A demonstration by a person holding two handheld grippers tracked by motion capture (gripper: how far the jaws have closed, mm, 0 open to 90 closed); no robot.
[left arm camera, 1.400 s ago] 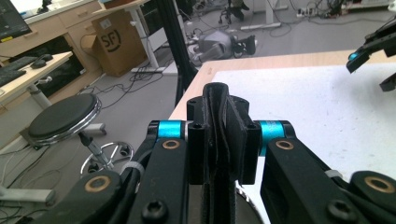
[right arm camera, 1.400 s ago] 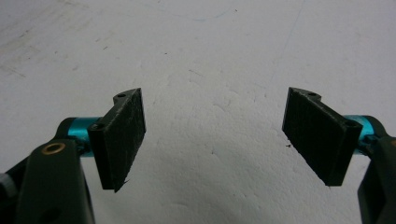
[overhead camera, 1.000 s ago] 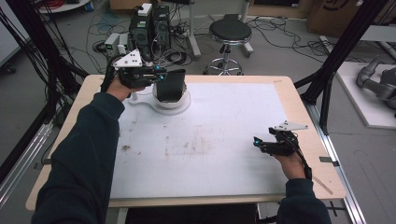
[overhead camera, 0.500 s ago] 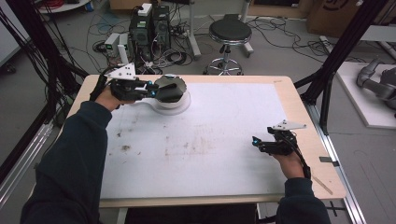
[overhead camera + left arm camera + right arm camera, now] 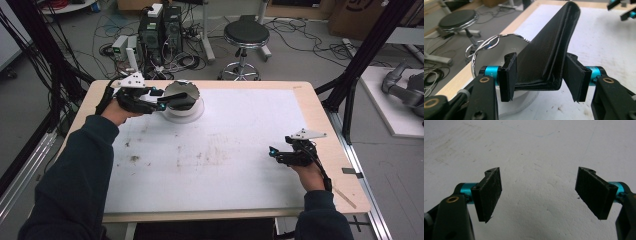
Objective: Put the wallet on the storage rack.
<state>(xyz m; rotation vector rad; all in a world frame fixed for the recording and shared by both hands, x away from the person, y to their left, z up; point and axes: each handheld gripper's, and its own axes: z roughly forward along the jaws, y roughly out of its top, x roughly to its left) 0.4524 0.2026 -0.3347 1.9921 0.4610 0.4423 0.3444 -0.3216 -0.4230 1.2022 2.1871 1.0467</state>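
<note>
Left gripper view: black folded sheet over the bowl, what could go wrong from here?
1. The left gripper has just been opening; the black sheet sits between its pads, apparently loose, and may slide off the bowl.
2. That bowl stands near the table edge; a nudge could push it off.

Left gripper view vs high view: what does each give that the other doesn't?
Left gripper view: close-up of the left hand-held gripper, whose jaws have just been opening, with the folded black sheet and its crease between the spread pads. High view: the person's dark sleeves, the computer towers beyond the table, and the right hand-held gripper off to the right. Shared: the sheet, white bowl, stool.
</note>
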